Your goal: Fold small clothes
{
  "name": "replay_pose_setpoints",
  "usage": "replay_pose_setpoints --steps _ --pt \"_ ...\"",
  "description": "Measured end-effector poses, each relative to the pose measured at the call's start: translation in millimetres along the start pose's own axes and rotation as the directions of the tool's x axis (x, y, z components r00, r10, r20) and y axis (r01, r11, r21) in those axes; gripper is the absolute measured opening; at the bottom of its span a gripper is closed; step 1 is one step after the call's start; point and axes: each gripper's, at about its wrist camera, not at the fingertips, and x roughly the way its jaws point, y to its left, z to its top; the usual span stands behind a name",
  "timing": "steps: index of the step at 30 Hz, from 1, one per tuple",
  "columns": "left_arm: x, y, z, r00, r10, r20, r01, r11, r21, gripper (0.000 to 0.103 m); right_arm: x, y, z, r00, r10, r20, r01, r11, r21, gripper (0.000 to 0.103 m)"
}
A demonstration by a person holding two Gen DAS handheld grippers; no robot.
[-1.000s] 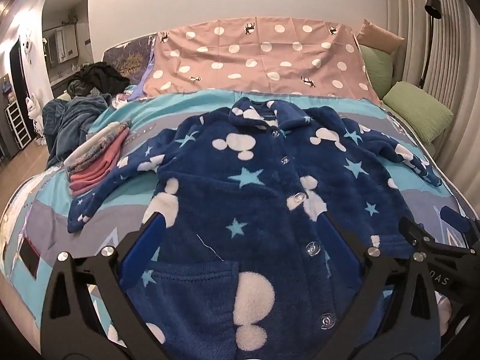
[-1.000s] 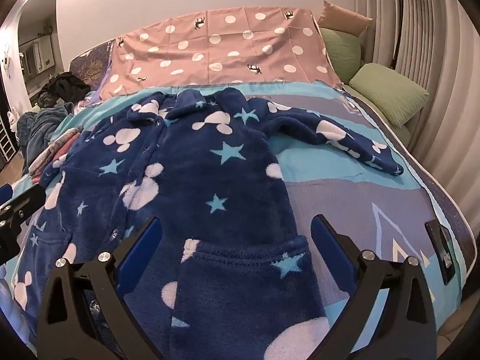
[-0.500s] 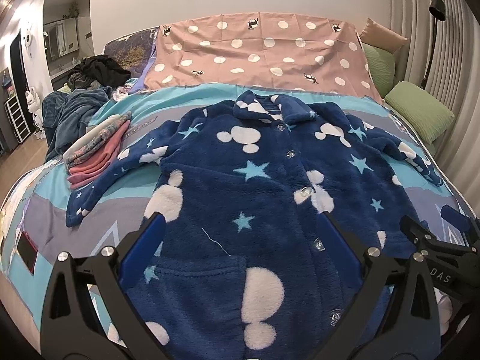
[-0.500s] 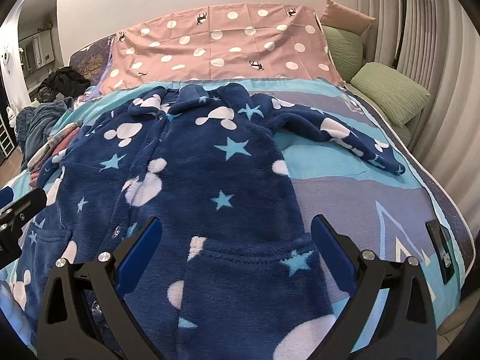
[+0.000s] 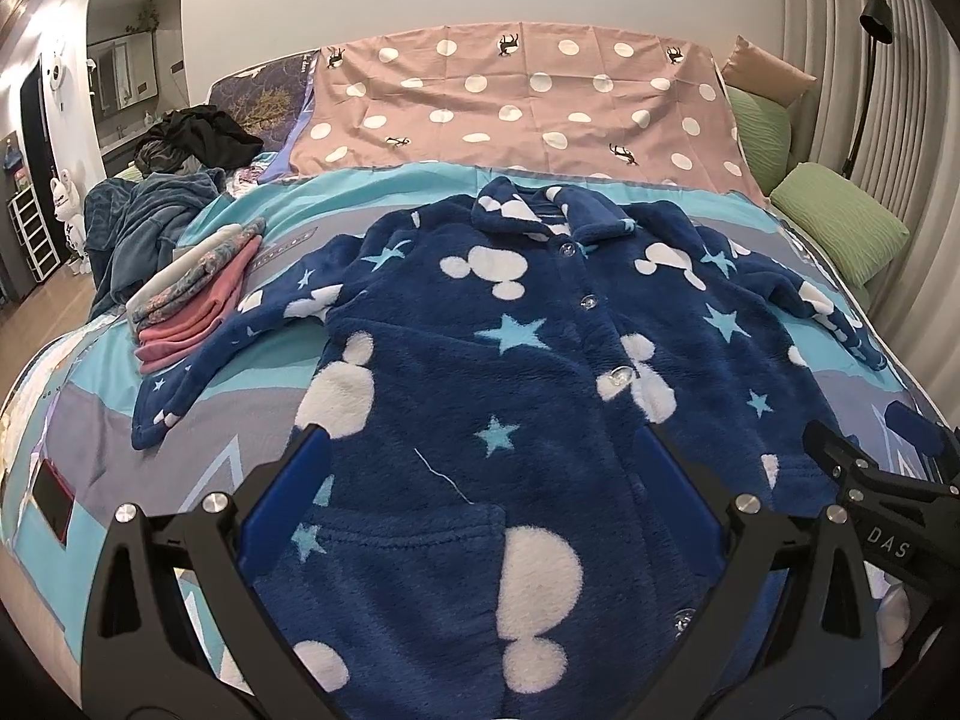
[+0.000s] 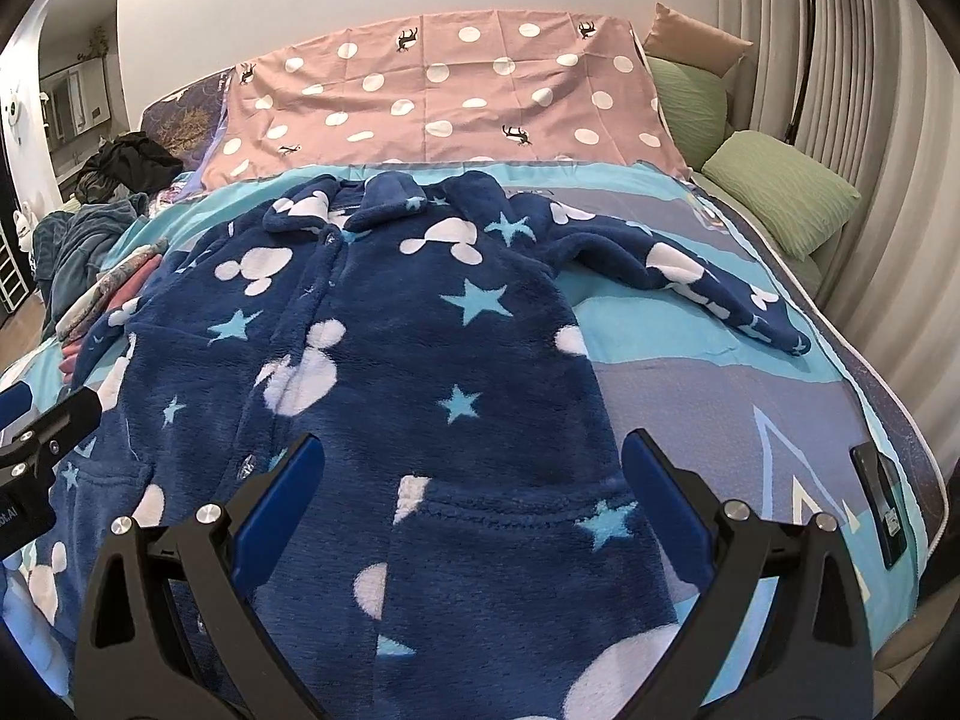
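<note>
left gripper (image 5: 486,468): my black angular frame, blue pads (image 5: 288,495) lining both fingers, silver round screws.
right gripper (image 6: 474,474): the same black frame, blue pads, silver screws; white "DAS" lettering on its side.

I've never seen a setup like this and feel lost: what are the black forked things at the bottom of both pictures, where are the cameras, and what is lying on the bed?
There is no robot here. A person holds a two-finger tool in each hand, and a wide-angle camera on each tool looks forward along its fingers. The black forks with blue pads are those fingers.

One picture comes from the left hand-held gripper, the other from the right hand-held gripper. Each view also catches the other tool at its edge. Both are open and hold nothing.

On the bed lies a dark blue fleece jacket with white mouse heads and pale stars, front up, buttoned, sleeves spread out to both sides. To its left sits a stack of folded clothes; further back lies a heap of loose clothes. Green pillows lie on the right. Folding of the jacket has not started.
</note>
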Motion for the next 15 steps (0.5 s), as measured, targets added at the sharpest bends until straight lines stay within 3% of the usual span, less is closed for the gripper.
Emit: replay_pose_setpoints --steps 15 --pt "3.0 12.8 -9.3 1.0 0.001 -0.004 -0.001 1.0 -0.012 0.101 -7.2 1.0 1.4 0.997 -0.069 0.033 0.068 0.997 0.031 0.1"
